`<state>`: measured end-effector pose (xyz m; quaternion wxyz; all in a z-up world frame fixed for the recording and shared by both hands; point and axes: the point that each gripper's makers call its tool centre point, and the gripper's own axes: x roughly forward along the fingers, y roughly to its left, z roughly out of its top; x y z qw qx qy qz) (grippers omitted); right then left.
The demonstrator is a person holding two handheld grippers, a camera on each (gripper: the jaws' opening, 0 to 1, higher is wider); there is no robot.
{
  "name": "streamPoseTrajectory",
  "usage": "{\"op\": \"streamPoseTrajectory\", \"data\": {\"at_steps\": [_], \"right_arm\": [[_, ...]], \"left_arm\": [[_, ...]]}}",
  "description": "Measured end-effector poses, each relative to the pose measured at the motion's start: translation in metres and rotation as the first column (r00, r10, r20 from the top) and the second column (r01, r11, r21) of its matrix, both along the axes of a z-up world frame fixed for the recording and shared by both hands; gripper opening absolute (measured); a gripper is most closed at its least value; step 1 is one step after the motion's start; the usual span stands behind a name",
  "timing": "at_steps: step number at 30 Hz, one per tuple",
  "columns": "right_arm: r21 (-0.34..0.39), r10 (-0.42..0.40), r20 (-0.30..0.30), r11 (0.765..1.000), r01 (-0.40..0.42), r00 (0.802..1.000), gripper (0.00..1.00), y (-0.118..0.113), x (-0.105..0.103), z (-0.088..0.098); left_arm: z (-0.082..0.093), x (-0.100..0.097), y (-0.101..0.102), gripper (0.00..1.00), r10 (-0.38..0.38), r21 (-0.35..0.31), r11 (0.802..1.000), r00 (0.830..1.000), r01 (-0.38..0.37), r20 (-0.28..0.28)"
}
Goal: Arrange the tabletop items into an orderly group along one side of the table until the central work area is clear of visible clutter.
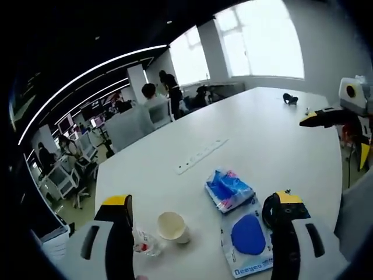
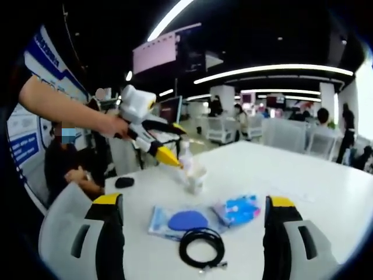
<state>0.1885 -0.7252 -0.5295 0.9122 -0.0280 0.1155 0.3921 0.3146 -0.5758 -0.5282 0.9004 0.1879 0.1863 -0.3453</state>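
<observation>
Near table edge (image 1: 116, 175), paper cup (image 1: 172, 226), tissue pack (image 1: 228, 189), open left hand-held gripper (image 1: 201, 211)

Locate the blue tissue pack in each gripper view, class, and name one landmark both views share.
Left gripper view: tissue pack lies low centre, between the jaws, above the flat packet.
Right gripper view: tissue pack lies centre, right of the packet.
Shared landmark: paper cup.
</observation>
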Motion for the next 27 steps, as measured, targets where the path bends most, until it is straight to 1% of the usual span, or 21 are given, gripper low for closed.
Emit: {"op": "streamPoseTrajectory", "data": {"at_steps": [5, 7, 12, 16, 19, 23, 27], "right_arm": [[-0.013, 0.012, 0.014, 1.0, -0.012, 1.0, 0.98, -0.004, 0.002, 0.003], [-0.029, 0.018, 0.021, 0.999, -0.017, 1.0, 0.98, -0.007, 0.005, 0.003], [-0.038, 0.022, 0.031, 0.999, -0.02, 0.999, 0.98, -0.011, 0.012, 0.007], [-0.055, 0.027, 0.038, 0.998, -0.025, 0.999, 0.97, -0.012, 0.02, 0.007], [-0.079, 0.036, 0.049, 0.996, -0.032, 0.998, 0.95, -0.012, 0.025, 0.006], [-0.121, 0.048, 0.044, 0.992, -0.042, 0.998, 0.95, -0.016, 0.03, 0.002], [-0.156, 0.06, 0.04, 0.986, -0.054, 0.997, 0.93, -0.022, 0.034, -0.002]], "left_arm": [[0.004, -0.003, -0.005, 0.99, 0.004, -0.012, 1.0, 1.0, -0.004, 0.009], [0.005, -0.005, -0.007, 0.99, 0.004, -0.015, 1.0, 1.0, -0.004, 0.011], [0.008, -0.013, -0.013, 0.99, -0.009, -0.012, 1.0, 1.0, 0.009, 0.012], [0.012, -0.019, -0.014, 0.99, -0.016, -0.025, 1.0, 1.0, 0.017, 0.019], [0.01, -0.025, -0.013, 0.99, -0.031, -0.013, 0.999, 0.999, 0.031, 0.018], [0.006, -0.029, -0.012, 0.98, -0.036, -0.019, 0.999, 0.999, 0.036, 0.011], [0.001, -0.032, -0.016, 0.96, -0.049, -0.021, 0.999, 0.999, 0.05, 0.014]]}}
